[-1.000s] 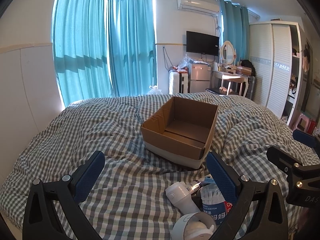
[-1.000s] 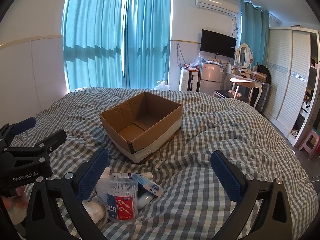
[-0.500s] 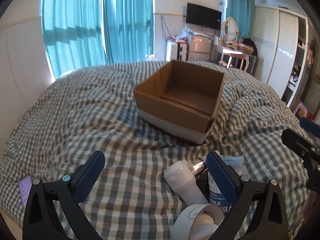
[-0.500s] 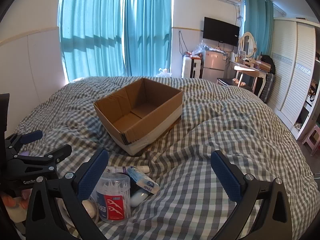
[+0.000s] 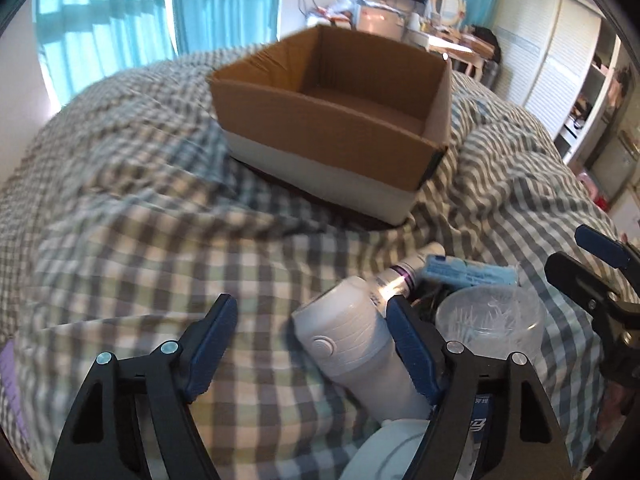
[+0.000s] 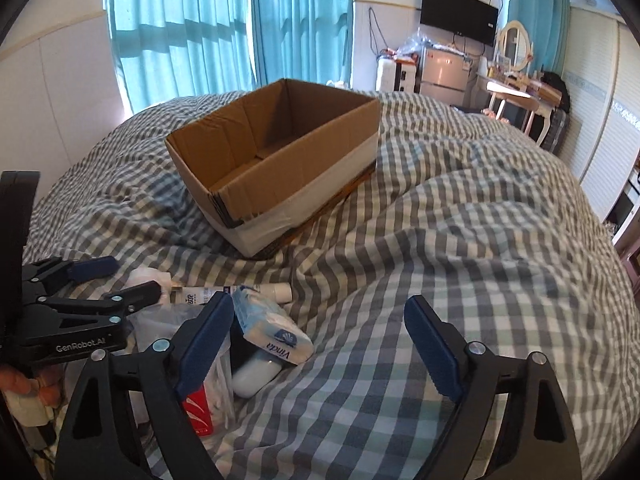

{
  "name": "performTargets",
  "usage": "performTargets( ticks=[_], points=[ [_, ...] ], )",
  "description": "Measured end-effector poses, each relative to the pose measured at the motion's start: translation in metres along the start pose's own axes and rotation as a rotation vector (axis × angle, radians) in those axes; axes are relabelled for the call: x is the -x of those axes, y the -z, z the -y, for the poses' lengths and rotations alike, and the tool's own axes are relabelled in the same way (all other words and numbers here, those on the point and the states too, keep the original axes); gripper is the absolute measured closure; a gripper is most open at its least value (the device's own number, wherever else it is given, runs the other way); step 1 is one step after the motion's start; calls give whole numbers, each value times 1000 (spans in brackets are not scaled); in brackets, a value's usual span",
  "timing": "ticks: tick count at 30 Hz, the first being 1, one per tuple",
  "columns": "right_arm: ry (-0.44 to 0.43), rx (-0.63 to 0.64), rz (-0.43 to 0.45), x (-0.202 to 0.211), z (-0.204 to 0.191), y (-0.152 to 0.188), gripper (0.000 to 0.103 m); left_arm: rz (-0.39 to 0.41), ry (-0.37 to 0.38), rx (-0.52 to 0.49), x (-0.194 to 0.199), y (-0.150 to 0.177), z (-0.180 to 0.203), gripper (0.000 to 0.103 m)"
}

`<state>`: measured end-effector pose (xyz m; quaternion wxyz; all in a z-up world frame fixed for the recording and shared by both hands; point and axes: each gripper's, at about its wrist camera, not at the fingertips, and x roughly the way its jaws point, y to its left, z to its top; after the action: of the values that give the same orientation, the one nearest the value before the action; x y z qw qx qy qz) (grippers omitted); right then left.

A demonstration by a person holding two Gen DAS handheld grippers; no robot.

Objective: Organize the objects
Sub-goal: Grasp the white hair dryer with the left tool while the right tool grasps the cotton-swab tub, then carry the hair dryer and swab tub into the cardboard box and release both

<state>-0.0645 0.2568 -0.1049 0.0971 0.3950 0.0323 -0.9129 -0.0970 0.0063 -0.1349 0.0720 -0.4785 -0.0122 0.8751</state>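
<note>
An open, empty cardboard box (image 5: 328,120) (image 6: 280,152) sits on the checked bedspread. In front of it lies a pile of small items: a white bottle (image 5: 356,348), a clear tub of cotton swabs (image 5: 490,316), a blue tissue pack (image 5: 468,272) (image 6: 272,328), a thin tube (image 6: 236,292) and a white case (image 6: 252,376). My left gripper (image 5: 312,344) is open, low over the bed, its right finger beside the white bottle. My right gripper (image 6: 320,344) is open, just right of the pile, its left finger over the swab tub.
The checked bedspread (image 6: 460,240) spreads wide to the right of the box. Teal curtains (image 6: 224,28) hang behind the bed. A wardrobe (image 5: 560,52) and a dressing table (image 6: 516,88) stand at the far right. A purple object (image 5: 10,384) lies at the left edge.
Both grippers have moved forward and down toward the pile and the box. The left gripper's fingers have come closer together but stay open. No item has been picked up.
</note>
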Motion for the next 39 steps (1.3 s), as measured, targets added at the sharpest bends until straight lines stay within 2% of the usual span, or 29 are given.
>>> performTargets(
  ticks=[3, 7, 8, 9, 12, 16, 19, 23, 27, 29, 32, 39],
  points=[
    [-11, 1, -2, 2, -1, 2, 15, -58, -1, -32, -15, 1, 7, 24],
    [-22, 4, -15, 5, -6, 5, 15, -69, -21, -72, -21, 3, 15, 25],
    [-30, 11, -20, 6, -9, 7, 15, -66, -19, -77, -21, 3, 16, 30],
    [-37, 19, -25, 8, -12, 9, 15, -65, -14, -80, -21, 4, 15, 41],
    [-55, 44, -39, 9, -24, 13, 15, -45, 12, -62, -19, 5, 11, 45],
    [-65, 86, -63, 5, -41, 18, 15, 2, 68, 11, 0, 3, -1, 46],
    [-86, 98, -78, 1, -51, 19, 15, 49, 76, 62, 16, 1, -12, 46],
    [-119, 104, -122, -14, -61, 20, 15, 112, 51, 76, 35, -4, -23, 46],
    [-114, 112, -165, -30, -68, 23, 16, 162, 14, 63, 46, -9, -30, 46],
    [-98, 119, -175, -34, -72, 23, 23, 176, 9, 68, 50, -9, -34, 46],
    [-79, 111, -176, -36, -71, 21, 32, 186, 2, 74, 53, -11, -42, 46],
    [-75, 126, -120, -20, -75, 13, 35, 207, -12, 79, 62, -10, -46, 46]
  ],
)
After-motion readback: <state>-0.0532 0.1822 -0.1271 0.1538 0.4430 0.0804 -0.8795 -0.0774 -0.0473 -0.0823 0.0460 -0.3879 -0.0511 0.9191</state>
